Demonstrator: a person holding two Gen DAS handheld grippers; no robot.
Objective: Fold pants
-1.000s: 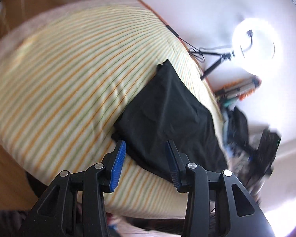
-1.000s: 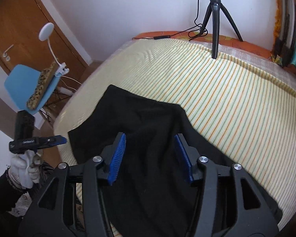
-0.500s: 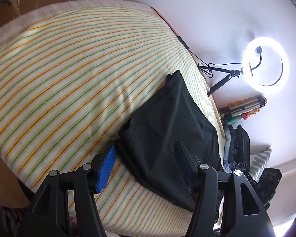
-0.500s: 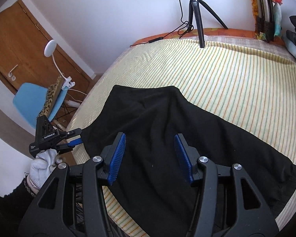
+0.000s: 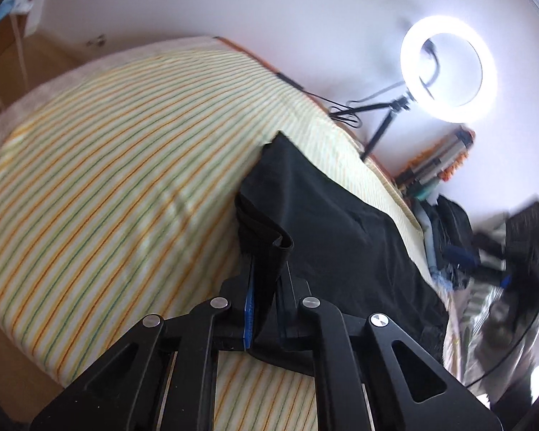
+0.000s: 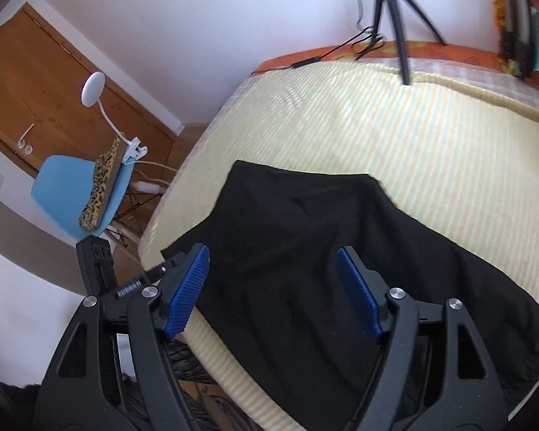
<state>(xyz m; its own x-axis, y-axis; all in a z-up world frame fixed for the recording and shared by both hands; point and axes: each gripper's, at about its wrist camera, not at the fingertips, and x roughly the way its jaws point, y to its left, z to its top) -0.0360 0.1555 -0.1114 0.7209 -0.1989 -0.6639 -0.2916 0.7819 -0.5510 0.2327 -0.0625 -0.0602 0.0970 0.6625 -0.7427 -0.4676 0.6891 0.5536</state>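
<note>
Black pants [image 5: 334,230] lie spread on a bed with a yellow striped sheet [image 5: 107,179]. My left gripper [image 5: 266,287] is shut on a bunched edge of the pants, which folds up between its blue pads. In the right wrist view the pants [image 6: 305,251] spread across the near part of the bed [image 6: 413,136]. My right gripper [image 6: 273,287] is open, its blue pads [image 6: 187,283] held just above the black cloth near the bed's front edge. The left gripper [image 6: 133,280] shows at the left of that view.
A ring light [image 5: 445,68] on a tripod [image 6: 395,18] stands at the bed's far side. A blue chair [image 6: 75,194] with a clip lamp stands by a wooden door [image 6: 36,82]. Clutter [image 5: 485,244] lies to the right of the bed.
My left gripper has closed on the pants' edge; it was open half a second ago. My right gripper stays open and has dropped closer to the cloth.
</note>
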